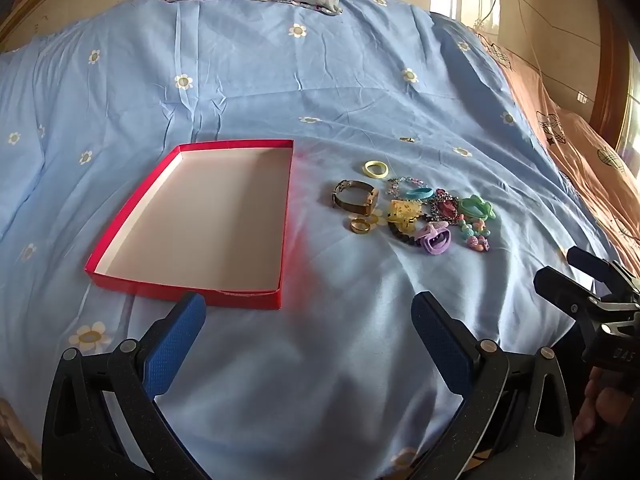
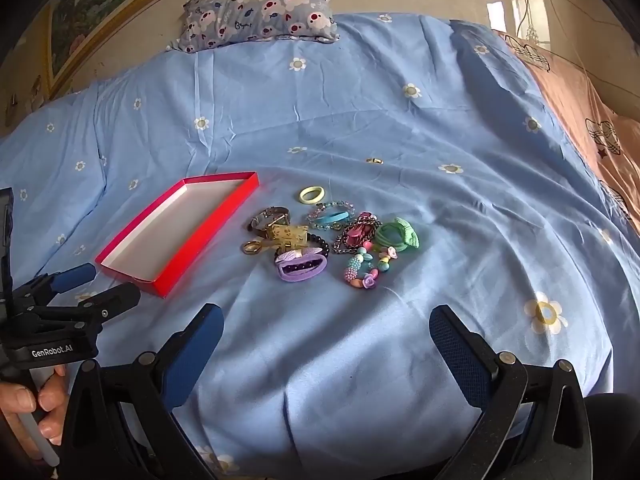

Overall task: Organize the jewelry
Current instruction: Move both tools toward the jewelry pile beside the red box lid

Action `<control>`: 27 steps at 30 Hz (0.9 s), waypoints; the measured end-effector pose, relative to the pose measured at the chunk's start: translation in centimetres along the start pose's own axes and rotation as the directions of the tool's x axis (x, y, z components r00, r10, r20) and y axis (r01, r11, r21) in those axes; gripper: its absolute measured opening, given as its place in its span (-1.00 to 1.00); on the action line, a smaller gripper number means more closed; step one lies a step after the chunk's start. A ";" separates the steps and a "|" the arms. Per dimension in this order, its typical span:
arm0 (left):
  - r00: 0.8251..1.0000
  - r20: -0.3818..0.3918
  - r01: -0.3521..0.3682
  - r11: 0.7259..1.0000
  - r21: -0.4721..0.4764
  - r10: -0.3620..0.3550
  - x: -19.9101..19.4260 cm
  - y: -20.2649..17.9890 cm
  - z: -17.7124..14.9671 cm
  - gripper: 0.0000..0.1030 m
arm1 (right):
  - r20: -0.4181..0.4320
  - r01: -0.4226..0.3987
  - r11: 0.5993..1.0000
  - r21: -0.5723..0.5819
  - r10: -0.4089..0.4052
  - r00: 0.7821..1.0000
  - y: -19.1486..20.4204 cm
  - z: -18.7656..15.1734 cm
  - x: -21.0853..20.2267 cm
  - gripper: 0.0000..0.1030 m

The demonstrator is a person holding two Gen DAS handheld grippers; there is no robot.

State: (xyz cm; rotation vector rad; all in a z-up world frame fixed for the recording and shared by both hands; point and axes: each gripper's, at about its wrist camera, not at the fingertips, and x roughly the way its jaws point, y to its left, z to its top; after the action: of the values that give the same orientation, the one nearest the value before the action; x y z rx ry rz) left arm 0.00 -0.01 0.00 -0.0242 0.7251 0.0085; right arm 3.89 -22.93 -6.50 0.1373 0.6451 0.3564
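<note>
A shallow red box point(image 1: 120, 276) with a white inside lies empty on the blue bedsheet; it also shows in the right wrist view point(image 2: 172, 276). Right of it lies a pile of jewelry: a watch point(image 1: 356, 196), a gold ring point(image 1: 360, 225), a yellow ring-shaped band point(image 1: 375, 169), a purple clip point(image 1: 434, 240), a beaded bracelet point(image 2: 362, 268), a green hair tie point(image 2: 398, 234). My left gripper point(image 1: 308, 312) is open and empty, near the box's front edge. My right gripper point(image 2: 326, 324) is open and empty, in front of the pile.
A patterned pillow point(image 2: 260, 10) lies at the head of the bed. A pink quilt point(image 1: 580, 152) lies along the right side. A small gold item point(image 2: 375, 161) lies alone beyond the pile. The other gripper shows at each view's edge.
</note>
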 end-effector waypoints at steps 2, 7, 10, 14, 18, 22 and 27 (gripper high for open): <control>1.000 -0.002 -0.004 1.000 -0.002 0.004 0.0 -0.1 0.0 1.00 | 0.000 -0.002 1.000 0.000 0.002 1.000 0.0 0.0 0.0 1.00; 1.000 -0.001 -0.005 1.000 0.000 0.005 0.1 0.3 0.1 1.00 | 0.003 -0.005 1.000 0.000 0.005 1.000 0.1 0.0 -0.1 1.00; 1.000 -0.004 -0.003 1.000 0.000 0.003 0.0 -0.3 0.0 1.00 | 0.005 -0.009 1.000 0.001 0.009 1.000 0.1 0.0 -0.1 1.00; 1.000 -0.008 -0.004 1.000 -0.001 0.004 -0.1 -0.6 0.3 1.00 | 0.006 -0.009 1.000 0.002 0.009 1.000 0.1 0.0 -0.1 1.00; 1.000 -0.010 -0.002 1.000 -0.001 0.002 0.1 -0.8 0.5 1.00 | 0.006 -0.010 1.000 0.002 0.010 1.000 0.1 0.0 -0.1 1.00; 1.000 -0.007 0.011 1.000 0.005 -0.011 0.4 -1.0 -0.2 1.00 | 0.005 -0.012 1.000 0.003 0.012 1.000 0.1 0.1 -0.1 1.00; 1.000 -0.013 0.023 1.000 0.002 -0.023 0.7 -1.0 -0.1 1.00 | 0.004 -0.016 1.000 0.006 0.016 1.000 0.0 0.2 -0.1 1.00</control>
State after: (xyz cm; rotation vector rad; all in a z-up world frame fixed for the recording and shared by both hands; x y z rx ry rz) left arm 0.46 -1.05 -0.57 -0.0309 0.7377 -0.0143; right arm 3.95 -22.92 -6.31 0.1489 0.6413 0.3694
